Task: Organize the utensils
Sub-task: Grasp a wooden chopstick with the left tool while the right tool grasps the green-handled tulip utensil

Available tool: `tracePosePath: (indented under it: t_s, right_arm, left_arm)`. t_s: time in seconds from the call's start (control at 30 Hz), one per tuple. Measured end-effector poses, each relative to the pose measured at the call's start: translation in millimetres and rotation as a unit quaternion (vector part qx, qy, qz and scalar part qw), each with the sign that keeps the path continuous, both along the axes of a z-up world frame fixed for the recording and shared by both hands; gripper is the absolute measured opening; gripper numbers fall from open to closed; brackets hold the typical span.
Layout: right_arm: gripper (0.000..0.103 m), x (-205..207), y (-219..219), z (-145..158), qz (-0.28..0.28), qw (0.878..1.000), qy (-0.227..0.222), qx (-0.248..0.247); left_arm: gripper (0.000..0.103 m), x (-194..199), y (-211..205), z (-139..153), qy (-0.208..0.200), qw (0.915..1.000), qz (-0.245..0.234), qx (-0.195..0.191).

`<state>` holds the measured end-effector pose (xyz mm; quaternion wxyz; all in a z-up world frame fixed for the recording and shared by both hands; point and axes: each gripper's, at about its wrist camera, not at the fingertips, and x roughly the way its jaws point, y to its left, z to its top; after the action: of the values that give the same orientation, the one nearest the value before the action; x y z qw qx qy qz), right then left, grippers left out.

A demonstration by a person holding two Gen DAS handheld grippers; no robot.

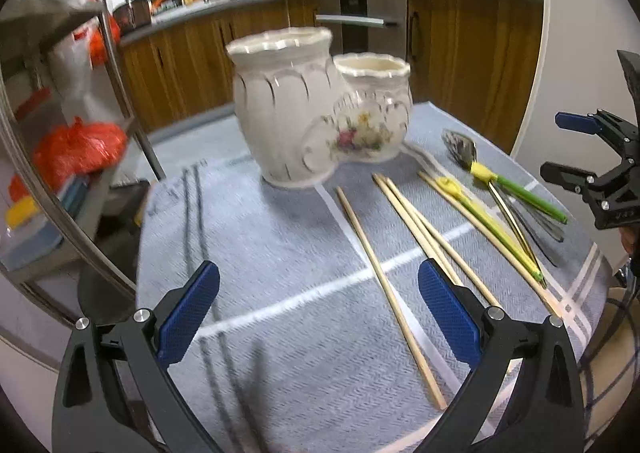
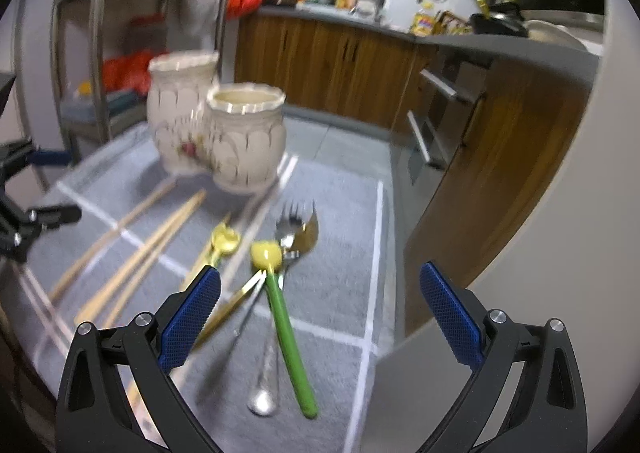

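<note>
Both wide apart and empty, left gripper point(image 1: 318, 311) above wooden chopsticks point(image 1: 390, 285) mid-cloth, right gripper point(image 2: 320, 313) over green-handled utensil point(image 2: 290, 341) crossing a steel fork point(image 2: 286, 231) near the grey cloth's point(image 1: 280, 253) right edge, joined ceramic holder point(image 1: 316, 105) upright toward the far edge.

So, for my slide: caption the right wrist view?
Open right claw above a green-handled utensil near two-part ceramic holder.

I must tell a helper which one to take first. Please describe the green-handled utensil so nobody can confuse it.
Find the two white jars on the grey cloth. The cutlery pile lies before them, nearer the right gripper. The green-handled utensil alone has a yellow collar.
</note>
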<state>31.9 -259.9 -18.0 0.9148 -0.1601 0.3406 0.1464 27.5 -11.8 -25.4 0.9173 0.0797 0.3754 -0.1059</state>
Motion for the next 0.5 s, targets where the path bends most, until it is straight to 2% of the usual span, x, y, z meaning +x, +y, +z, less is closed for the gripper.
tracePosePath:
  t_s: [0.1,0.23,0.3,0.4,0.5]
  right_arm:
    - [0.098,4,1,-9,0.007,1.000,0.020,-0.018]
    - [0.093,11,5,-14,0.017,0.998,0.041,-0.033]
    - [0.071,14,5,-16,0.019,0.998,0.050,-0.040]
    - [0.053,19,7,-22,0.023,0.996,0.071,-0.039]
    - [0.044,23,9,-26,0.034,0.995,0.094,-0.029]
  left_arm:
    - [0.089,1,-7,-6,0.015,0.9998,-0.013,-0.003]
    - [0.083,-1,-15,-12,0.027,0.9993,-0.024,0.004]
    - [0.074,-3,-18,-15,0.033,0.9990,-0.028,0.006]
    - [0.062,0,-21,-13,0.044,0.9984,-0.034,0.002]
    - [0.052,-2,-24,-16,0.053,0.9978,-0.041,-0.001]
